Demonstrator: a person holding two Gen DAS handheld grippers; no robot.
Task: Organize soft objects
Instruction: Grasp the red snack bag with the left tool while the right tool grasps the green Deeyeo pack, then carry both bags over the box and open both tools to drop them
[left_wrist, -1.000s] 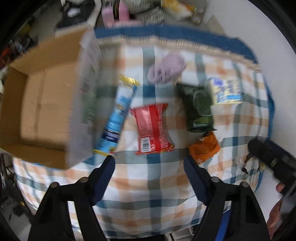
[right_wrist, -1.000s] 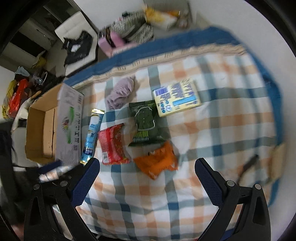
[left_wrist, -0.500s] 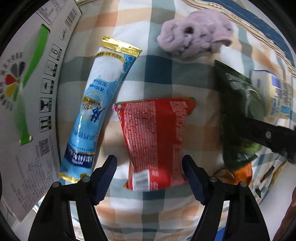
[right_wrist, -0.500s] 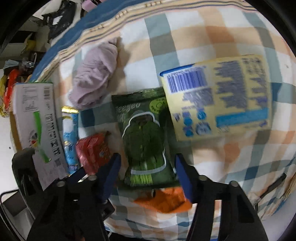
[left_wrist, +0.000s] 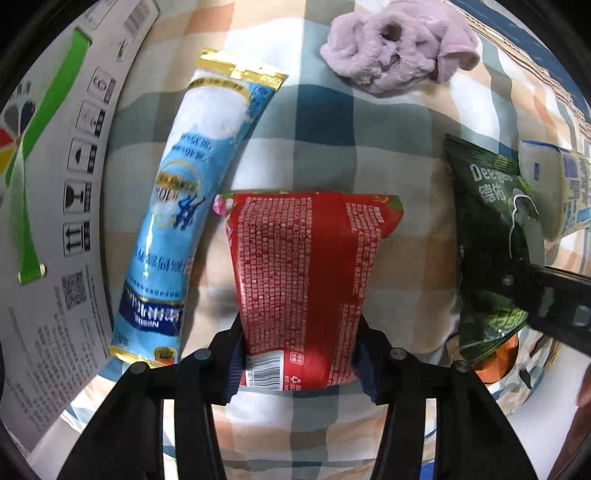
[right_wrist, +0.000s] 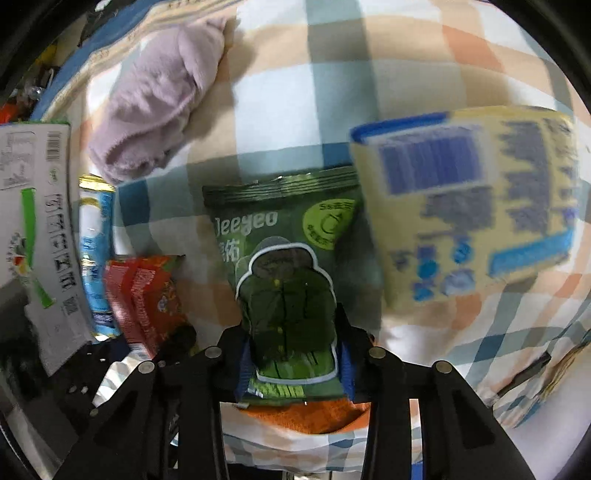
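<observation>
Since both pouches are slippery, either could squirt out on the lift: left gripper (left_wrist: 299, 354) pinches the red packet's (left_wrist: 306, 273) near end, right gripper (right_wrist: 293, 365) the green pouch (right_wrist: 291, 280), both lying on the checked blanket (left_wrist: 325, 122) beside the cardboard box (left_wrist: 48, 206).

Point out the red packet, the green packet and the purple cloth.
red packet (left_wrist: 303, 280), left wrist view, middle of its printed back.
green packet (right_wrist: 288, 295), right wrist view, the jacket picture.
purple cloth (left_wrist: 391, 62), left wrist view, its fluffy middle.
</observation>
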